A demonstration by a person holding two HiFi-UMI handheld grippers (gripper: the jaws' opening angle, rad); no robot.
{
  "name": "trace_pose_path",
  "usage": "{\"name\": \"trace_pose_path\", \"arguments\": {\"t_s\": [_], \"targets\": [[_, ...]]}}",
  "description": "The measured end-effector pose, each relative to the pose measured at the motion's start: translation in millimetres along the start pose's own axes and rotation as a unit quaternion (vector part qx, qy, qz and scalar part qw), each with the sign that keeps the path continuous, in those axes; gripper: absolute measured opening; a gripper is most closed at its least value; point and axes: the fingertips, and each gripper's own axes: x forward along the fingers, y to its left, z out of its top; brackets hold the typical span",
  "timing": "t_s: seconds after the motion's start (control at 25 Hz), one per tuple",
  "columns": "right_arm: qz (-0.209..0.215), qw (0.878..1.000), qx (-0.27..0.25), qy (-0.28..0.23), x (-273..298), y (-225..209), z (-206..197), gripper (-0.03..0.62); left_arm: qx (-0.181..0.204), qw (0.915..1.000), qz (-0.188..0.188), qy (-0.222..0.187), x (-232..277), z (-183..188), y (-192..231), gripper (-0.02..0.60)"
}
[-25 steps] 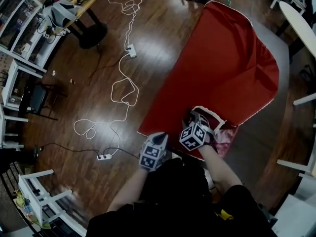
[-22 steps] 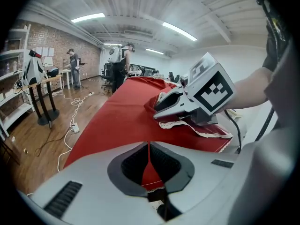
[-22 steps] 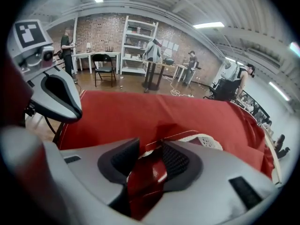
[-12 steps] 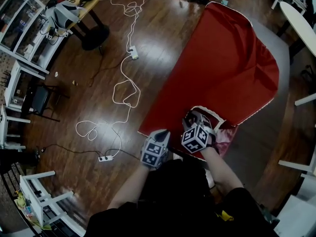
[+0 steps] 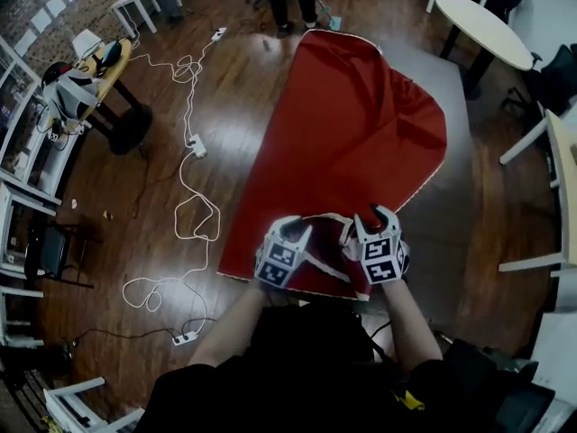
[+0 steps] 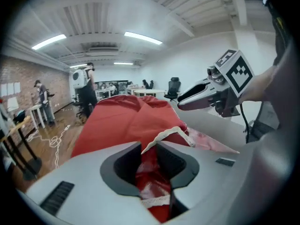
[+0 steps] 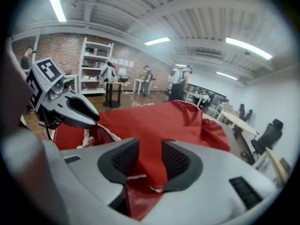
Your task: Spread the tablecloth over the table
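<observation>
Red tablecloth (image 5: 352, 124) lies over the left and far parts of the grey table (image 5: 464, 179), whose right side is bare. The cloth's left edge hangs off the table's left side, above the wooden floor (image 5: 135, 206) with its white cable (image 5: 194, 165). At the near end the cloth is bunched and raised off the table top, held between both grippers, which sit side by side and close together.

The left gripper (image 5: 296, 228) has a fold of the cloth running up between its fingers (image 6: 124, 165). The fabric fills the gap and touches both pads, and the white lace trim (image 6: 164, 136) stands up just beyond the fingertips. Its jaws have just been opening a little, yet the cloth remains pinched between them.

The right gripper (image 5: 374, 216) is clenched on another fold of the same near edge. The red fabric passes straight between its fingers (image 7: 180, 165), pressed by both pads, and stretches away from them towards the far end of the table.
</observation>
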Motion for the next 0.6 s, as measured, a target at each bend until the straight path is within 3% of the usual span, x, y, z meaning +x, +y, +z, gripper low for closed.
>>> {"name": "trace_pose_path", "arguments": {"t_s": [0.04, 0.16, 0.28, 0.44, 0.48, 0.52, 0.56, 0.6], "targets": [[-0.018, 1.0, 0.022, 0.01, -7.4, -17.9, -18.8, 0.153, 0.034, 0.9993, -0.016, 0.011, 12.3, 4.3, -10.7, 0.156], [-0.063, 0.994, 0.076, 0.036, -34.2, -56.0, -70.8, 0.153, 0.146, 0.9867, -0.05, 0.052, 44.0, 5.6, -39.8, 0.305], [-0.094, 0.986, 0.122, 0.059, -58.7, -73.5, -116.4, 0.153, 0.201, 0.9745, -0.067, 0.073, 67.2, 3.7, -57.8, 0.321], [-0.103, 0.977, 0.174, 0.067, -71.4, -74.4, -147.5, 0.153, 0.216, 0.9674, -0.079, 0.106, 84.5, -6.7, -59.3, 0.321], [-0.1, 0.976, 0.183, 0.066, -71.7, -73.1, -150.5, 0.153, 0.218, 0.966, -0.079, 0.115, 85.4, -10.6, -58.4, 0.312], [-0.098, 0.975, 0.189, 0.066, -71.4, -72.3, -152.6, 0.153, 0.218, 0.9656, -0.076, 0.12, 85.0, -12.6, -57.2, 0.201], [-0.094, 0.975, 0.193, 0.064, -70.5, -72.3, -153.6, 0.153, 0.213, 0.967, -0.071, 0.12, 83.9, -12.3, -56.4, 0.037], [-0.09, 0.974, 0.197, 0.062, -69.1, -73.0, -153.5, 0.153, 0.202, 0.9699, -0.069, 0.117, 82.7, -10.3, -56.4, 0.006]]}}
